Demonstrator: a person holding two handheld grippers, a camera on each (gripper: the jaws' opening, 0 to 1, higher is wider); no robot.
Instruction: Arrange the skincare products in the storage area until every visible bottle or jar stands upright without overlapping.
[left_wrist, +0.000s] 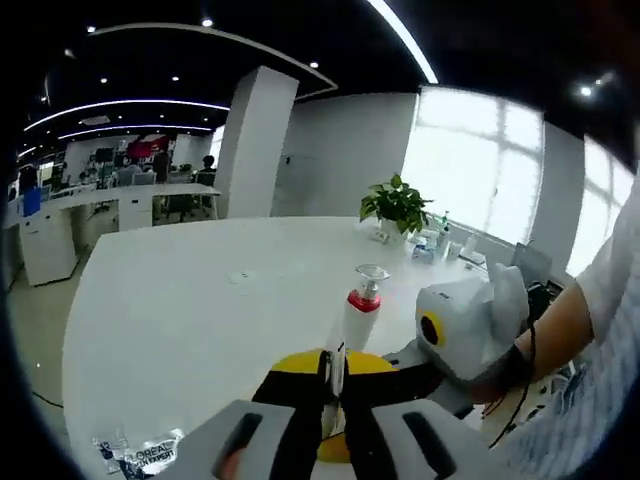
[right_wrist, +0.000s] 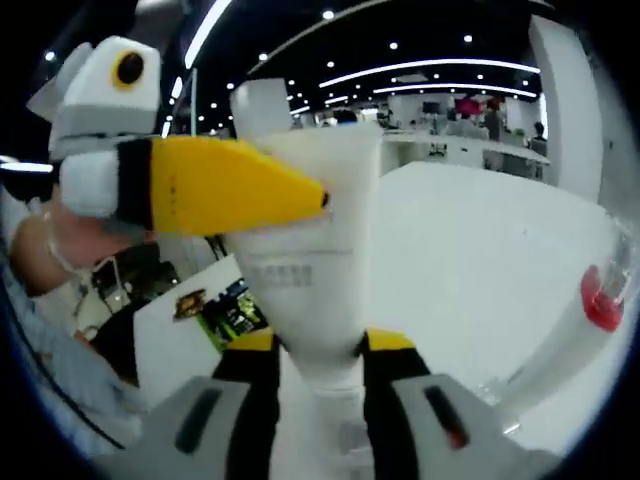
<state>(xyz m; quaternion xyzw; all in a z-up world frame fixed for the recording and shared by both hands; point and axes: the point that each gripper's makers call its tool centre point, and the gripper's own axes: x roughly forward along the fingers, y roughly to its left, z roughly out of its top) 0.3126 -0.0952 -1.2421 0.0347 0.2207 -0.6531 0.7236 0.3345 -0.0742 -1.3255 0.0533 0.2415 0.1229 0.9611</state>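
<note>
In the left gripper view we see our left gripper (left_wrist: 332, 400) with its jaws drawn close together, pinching the thin end of a white tube (left_wrist: 336, 385) between the yellow-and-black tips. Just beyond the tips a pump bottle (left_wrist: 362, 308) with a red collar and clear cap stands upright on the white table (left_wrist: 180, 320). Our right gripper (left_wrist: 465, 330) comes in from the right of this view, a person's hand behind it, right beside the bottle. A crinkled packet (left_wrist: 140, 455) lies on the table near the lower left, and a potted plant (left_wrist: 397, 205) sits at the far edge by the windows.

In the right gripper view our right gripper (right_wrist: 318, 350) has its jaws closed against the narrow lower part of the white tube (right_wrist: 310, 240), which rises straight up between them and widens toward the top. The left gripper (right_wrist: 215, 185) reaches in from the left, its yellow tip touching the tube's side. The pump bottle (right_wrist: 590, 320) shows at the right edge, leaning in this view, apart from the tube. Dark printed packets (right_wrist: 225, 310) lie on the table (right_wrist: 480, 250) behind the tube.
</note>
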